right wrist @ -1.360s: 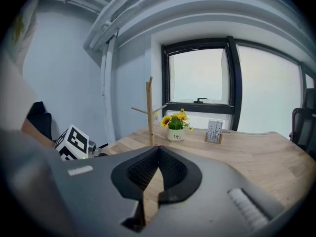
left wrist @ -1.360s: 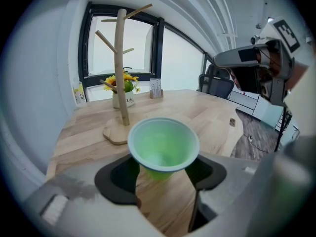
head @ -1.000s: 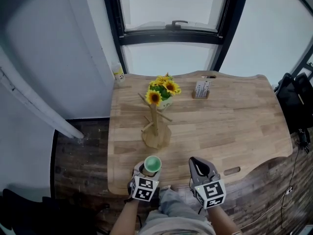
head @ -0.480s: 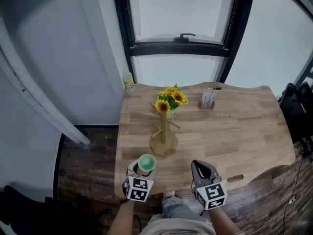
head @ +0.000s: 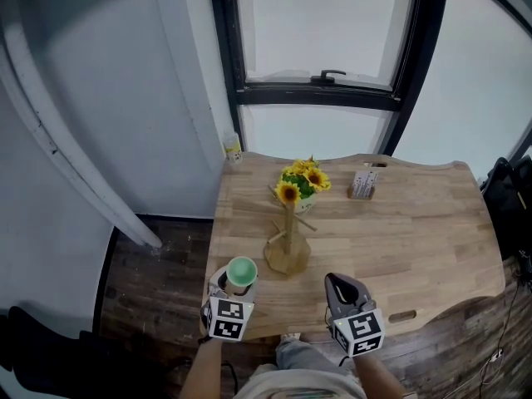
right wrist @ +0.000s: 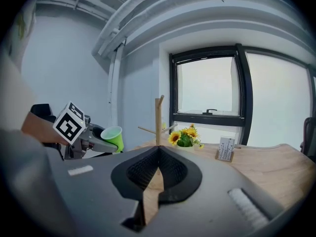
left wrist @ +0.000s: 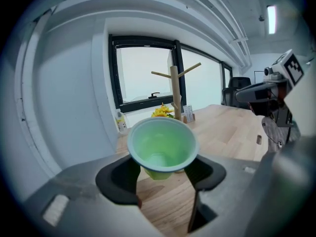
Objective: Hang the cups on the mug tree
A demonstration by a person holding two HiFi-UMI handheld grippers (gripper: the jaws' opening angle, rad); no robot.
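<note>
The left gripper (left wrist: pixel 164 176) pinches a light green cup (left wrist: pixel 161 147) between its two dark pads, one on each side of the cup's lower body. The cup sits upright with its open mouth toward the camera, low in the centre of the left gripper view. In the head view it is at the lower left, above the near left corner of the wooden table (head: pixel 416 239). The right gripper (right wrist: pixel 158 154), at the lower centre-right of the head view, has its pads pressed together tip to tip. Further up the frame, on the table's left half, stands the wooden mug tree (head: pixel 288 241). A pot of sunflowers (head: pixel 303 179) stands just behind it, and a small card stand (head: pixel 364 184) is to the right, near the window (head: pixel 320 32)
</note>
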